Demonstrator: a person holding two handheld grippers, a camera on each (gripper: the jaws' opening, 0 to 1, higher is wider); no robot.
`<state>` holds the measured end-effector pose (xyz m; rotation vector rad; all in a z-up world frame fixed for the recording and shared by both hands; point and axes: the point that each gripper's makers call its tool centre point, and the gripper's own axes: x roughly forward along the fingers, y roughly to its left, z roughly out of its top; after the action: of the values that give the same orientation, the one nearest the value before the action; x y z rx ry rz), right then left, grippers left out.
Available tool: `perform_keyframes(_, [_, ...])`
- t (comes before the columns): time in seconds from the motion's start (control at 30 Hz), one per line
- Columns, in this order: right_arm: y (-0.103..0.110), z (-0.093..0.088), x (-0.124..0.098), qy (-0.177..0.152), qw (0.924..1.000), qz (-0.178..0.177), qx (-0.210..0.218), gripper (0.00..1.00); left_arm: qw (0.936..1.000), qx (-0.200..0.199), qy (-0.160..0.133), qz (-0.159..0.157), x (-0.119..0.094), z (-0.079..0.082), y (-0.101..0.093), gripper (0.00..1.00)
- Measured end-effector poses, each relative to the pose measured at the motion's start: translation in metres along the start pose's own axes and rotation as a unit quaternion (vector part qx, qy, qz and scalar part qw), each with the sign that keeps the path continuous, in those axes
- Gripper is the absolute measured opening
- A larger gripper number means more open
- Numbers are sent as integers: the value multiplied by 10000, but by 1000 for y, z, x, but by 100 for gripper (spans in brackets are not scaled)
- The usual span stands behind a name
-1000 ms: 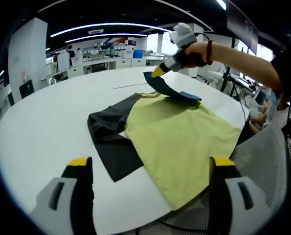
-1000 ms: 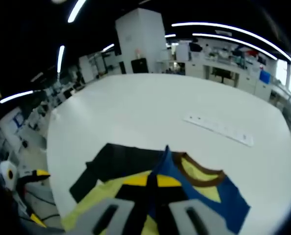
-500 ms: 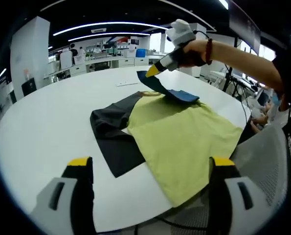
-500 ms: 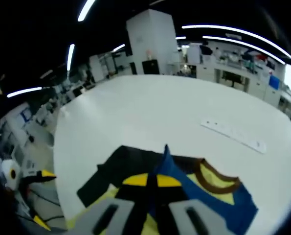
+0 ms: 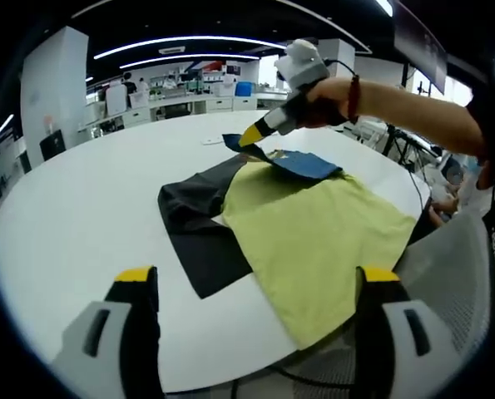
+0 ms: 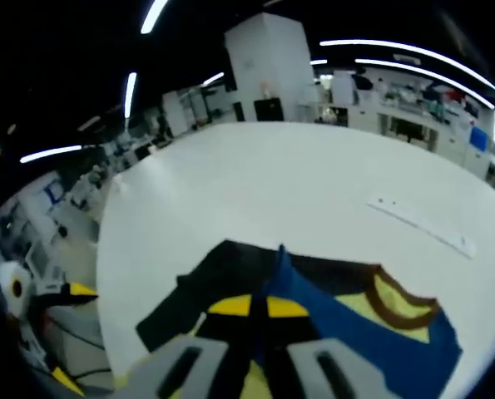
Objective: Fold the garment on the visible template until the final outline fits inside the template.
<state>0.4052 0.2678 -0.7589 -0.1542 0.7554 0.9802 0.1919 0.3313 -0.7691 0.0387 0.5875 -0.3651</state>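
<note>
One sleeve is on the move: my right gripper (image 5: 253, 138), clamped shut on the blue sleeve (image 5: 301, 163), has carried it further across the yellow-green T-shirt (image 5: 314, 233) toward the collar over the last second. The shirt lies on the dark template (image 5: 199, 237) on the white round table (image 5: 72, 224), its hem hanging over the near edge. My left gripper (image 5: 255, 287) hovers wide open, holding nothing. I judge the first sleeve fold nearly laid.
</note>
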Motion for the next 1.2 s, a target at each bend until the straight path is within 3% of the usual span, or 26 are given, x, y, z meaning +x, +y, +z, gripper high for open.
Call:
perform_keyframes(0.27, [10,-20,19,208,9997,150,38,0,10000,-36,-18,76,-4,-2,5,97])
perform_keyframes(0.37, [22,-23,20,193,9989,420,112,3,9999,-14,-29,120,-5,-1,5,99])
perform_keyframes(0.57, [18,-20,15,79,9994,302,-159,39,9998,-5,-50,181,-7,0,7,99])
perform_keyframes(0.7, [9,-20,6,59,9993,248,-258,54,9998,3,-63,186,-7,2,7,99])
perform_keyframes(0.97, [-14,-38,-19,12,9991,16,-427,73,9998,40,-54,196,-5,5,8,99])
perform_keyframes(1.2, [-42,-57,-47,-23,9986,-298,-437,78,9998,88,-8,204,-2,8,5,99])
